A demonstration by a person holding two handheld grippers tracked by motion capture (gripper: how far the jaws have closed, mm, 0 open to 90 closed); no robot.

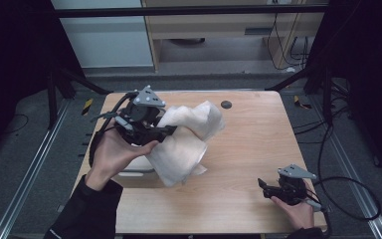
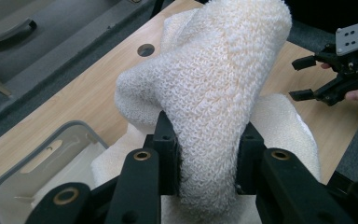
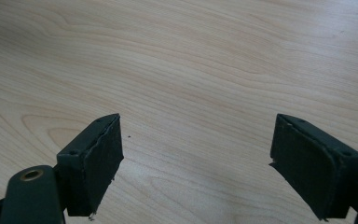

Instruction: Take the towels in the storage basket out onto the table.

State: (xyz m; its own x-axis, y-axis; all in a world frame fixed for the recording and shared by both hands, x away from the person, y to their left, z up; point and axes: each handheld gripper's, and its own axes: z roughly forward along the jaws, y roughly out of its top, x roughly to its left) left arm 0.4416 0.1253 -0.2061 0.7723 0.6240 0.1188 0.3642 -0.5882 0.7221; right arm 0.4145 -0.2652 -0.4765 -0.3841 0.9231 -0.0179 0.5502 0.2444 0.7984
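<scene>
In the high view the left gripper (image 1: 168, 130) sits at about ten o'clock on the wooden table (image 1: 248, 149), held in the person's left hand (image 1: 114, 152). Its jaws are clamped on a thick fold of a cream towel (image 1: 189, 139), which is lifted in a bunch and hangs toward the table's centre, its lower end touching the wood. In the left gripper view the towel (image 2: 209, 93) bulges up and away from the two black jaws, squeezed tight between them. Just under the towel, at about eight o'clock on the table, lies a pale grey-rimmed tray (image 1: 138, 173); in the left gripper view the tray (image 2: 37, 163) shows at lower left, partly covered by cloth. A small dark round hole (image 1: 226, 104) marks the table near twelve o'clock.

The right gripper (image 1: 264, 188) rests at about four o'clock, well apart from the towel, in the person's right hand (image 1: 296, 211). In the right gripper view its jaws stand wide with bare wood between them.
</scene>
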